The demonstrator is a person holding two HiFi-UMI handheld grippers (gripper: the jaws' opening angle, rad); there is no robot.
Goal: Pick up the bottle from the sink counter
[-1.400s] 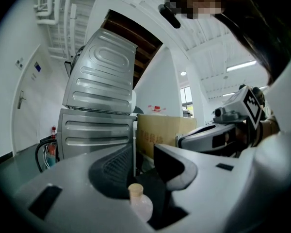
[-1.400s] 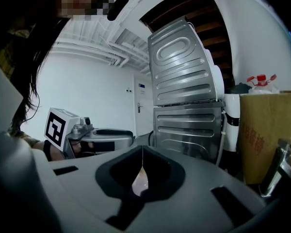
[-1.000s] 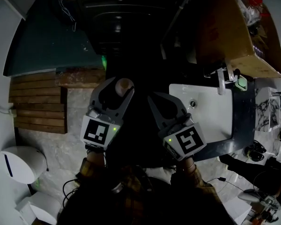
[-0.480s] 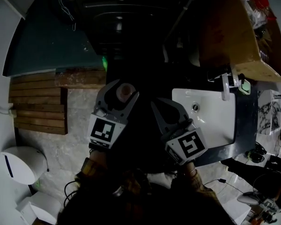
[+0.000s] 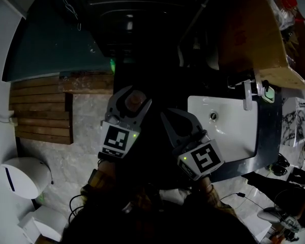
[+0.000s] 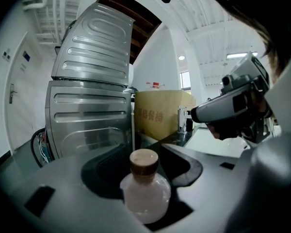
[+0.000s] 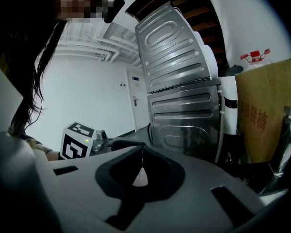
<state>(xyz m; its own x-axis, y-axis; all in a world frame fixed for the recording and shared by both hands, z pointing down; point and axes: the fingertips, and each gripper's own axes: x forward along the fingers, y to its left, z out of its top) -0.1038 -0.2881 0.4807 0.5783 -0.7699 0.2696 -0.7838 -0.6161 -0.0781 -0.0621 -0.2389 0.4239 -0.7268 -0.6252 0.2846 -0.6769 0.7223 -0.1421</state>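
A small clear bottle (image 6: 145,193) with a brown cap (image 5: 134,100) stands upright between the jaws of my left gripper (image 5: 134,95). Those jaws have just been opening, and they stand wide around the bottle, with a dark gap showing on its right side. In the left gripper view the bottle fills the space between the jaws, close to the camera. My right gripper (image 5: 169,114) hovers just to the right of the left one, shut and empty, its fingertips (image 7: 142,152) meeting in a thin line. What the bottle rests on is hidden in the dark.
A white sink basin (image 5: 229,131) with a chrome faucet (image 5: 246,93) lies at the right in a dark counter (image 5: 267,136). A cardboard box (image 5: 254,34) stands behind it. A ribbed metal appliance (image 6: 92,106) is ahead, with wooden planks (image 5: 40,111) on the stone floor at left.
Both grippers have sunk a little, the left one more. The bottle has stayed between the left jaws, which now stand slightly wider. The right gripper is still shut.
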